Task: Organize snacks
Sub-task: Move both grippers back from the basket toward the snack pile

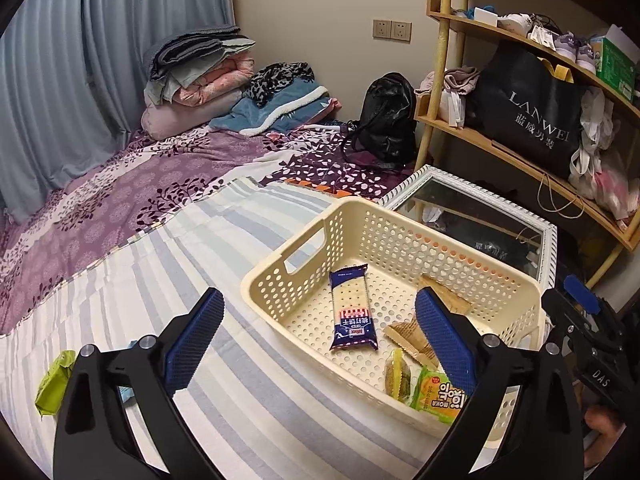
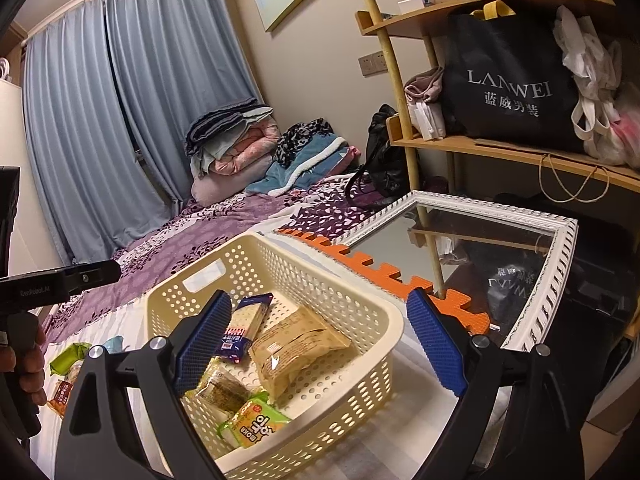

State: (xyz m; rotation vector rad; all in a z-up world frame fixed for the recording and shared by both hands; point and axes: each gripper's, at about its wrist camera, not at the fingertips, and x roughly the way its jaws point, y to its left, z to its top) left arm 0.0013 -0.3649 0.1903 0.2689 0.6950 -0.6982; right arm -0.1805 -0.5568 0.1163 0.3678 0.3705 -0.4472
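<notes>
A cream perforated basket (image 1: 256, 280) stands on the striped bed sheet. In it lie a blue cracker packet (image 1: 352, 308), a tan packet (image 1: 412, 332), a clear packet with dark contents (image 1: 396, 380) and a yellow-green packet (image 1: 440, 396). My left gripper (image 1: 320, 300) hovers open over the basket's near left side, with nothing between its fingers. My right gripper (image 2: 320, 300) is also open and empty, above the basket (image 2: 360, 312) and over the tan packet (image 2: 296, 344) and cracker packet (image 2: 248, 324). A lime-green packet (image 1: 54, 384) lies loose on the sheet to the left.
More loose snacks (image 2: 62, 392) lie on the sheet beside a hand holding the left gripper's handle. A white-framed mirror (image 1: 480, 216) and an orange foam mat (image 2: 384, 272) lie just beyond the basket. Behind are a wooden shelf (image 1: 500, 148), a black backpack (image 1: 388, 120) and folded bedding (image 1: 200, 72).
</notes>
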